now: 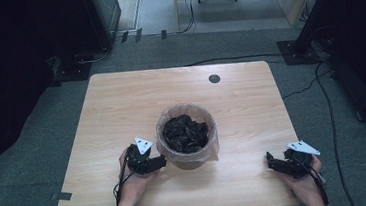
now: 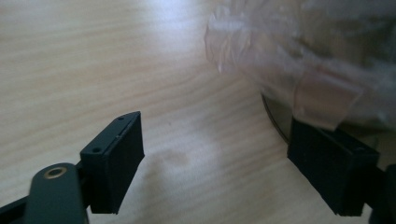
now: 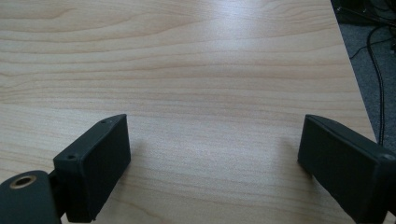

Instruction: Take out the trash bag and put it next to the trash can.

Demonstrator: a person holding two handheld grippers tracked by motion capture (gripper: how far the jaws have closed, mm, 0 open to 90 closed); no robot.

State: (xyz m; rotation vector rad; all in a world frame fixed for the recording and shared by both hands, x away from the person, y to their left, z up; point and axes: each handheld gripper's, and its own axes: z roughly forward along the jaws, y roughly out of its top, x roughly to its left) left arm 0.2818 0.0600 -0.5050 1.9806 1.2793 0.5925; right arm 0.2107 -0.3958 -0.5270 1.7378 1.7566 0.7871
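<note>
Work in hand: the left tool (image 1: 160,161) reaches for the clear liner bag (image 1: 210,148) folded over the rim of the small bin (image 1: 190,161), which holds dark crumpled material (image 1: 185,132).
Left tool state: jaws spread wide, holding nothing; in the left gripper view its one jaw sits just under a hanging flap of the bag (image 2: 322,100).
Right tool (image 1: 275,161) state: jaws wide apart, empty, over bare table (image 3: 205,70).
Bin from left tool: just beside it, ahead and to its right, bag skirt touching or nearly so.
Bin from right tool: well apart, off to its left.
Nearer hand: the left, clearly.
Judgement: the coming pinch turns on getting the bag's loose edge between the left jaws.
</note>
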